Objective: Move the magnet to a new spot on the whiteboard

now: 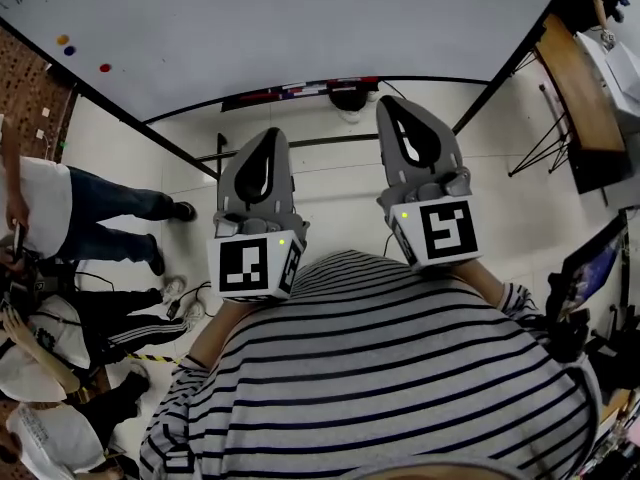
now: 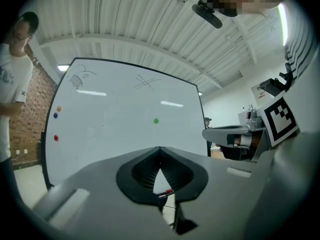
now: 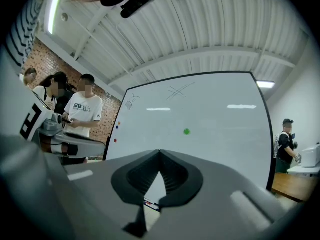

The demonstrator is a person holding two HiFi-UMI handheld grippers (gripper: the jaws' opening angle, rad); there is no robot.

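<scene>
Out near the middle of the whiteboard (image 2: 115,134) sits the green magnet (image 2: 156,120), a small round dot alone on bare white surface, some way below a cross (image 2: 145,82) drawn in thin marker. Nothing touches it, and it lies well apart from both claws.

Close to the board's left edge are three smaller magnets in a loose column: an orange one (image 2: 58,108), a blue one (image 2: 55,115) just under it, and a red one (image 2: 55,138) lower down. A scribbled sketch (image 2: 77,79) fills the top left corner. Along the bottom edge runs a tray (image 1: 300,92) holding what look like markers, though they are too small to be sure.

The left claw (image 2: 160,151) points at the board with its jaws drawn together tip to tip and nothing between them. The right claw (image 3: 159,154) beside it is the same, pinched fully closed and empty. From the head view both are held out level in front of the person in the striped shirt (image 1: 400,378), short of the board.

To the left, by a brick wall (image 3: 40,64), a bystander in a white T-shirt (image 3: 85,111) stands among others. To the right stands a wooden bench (image 1: 580,88), with another person (image 3: 286,144) near it.
</scene>
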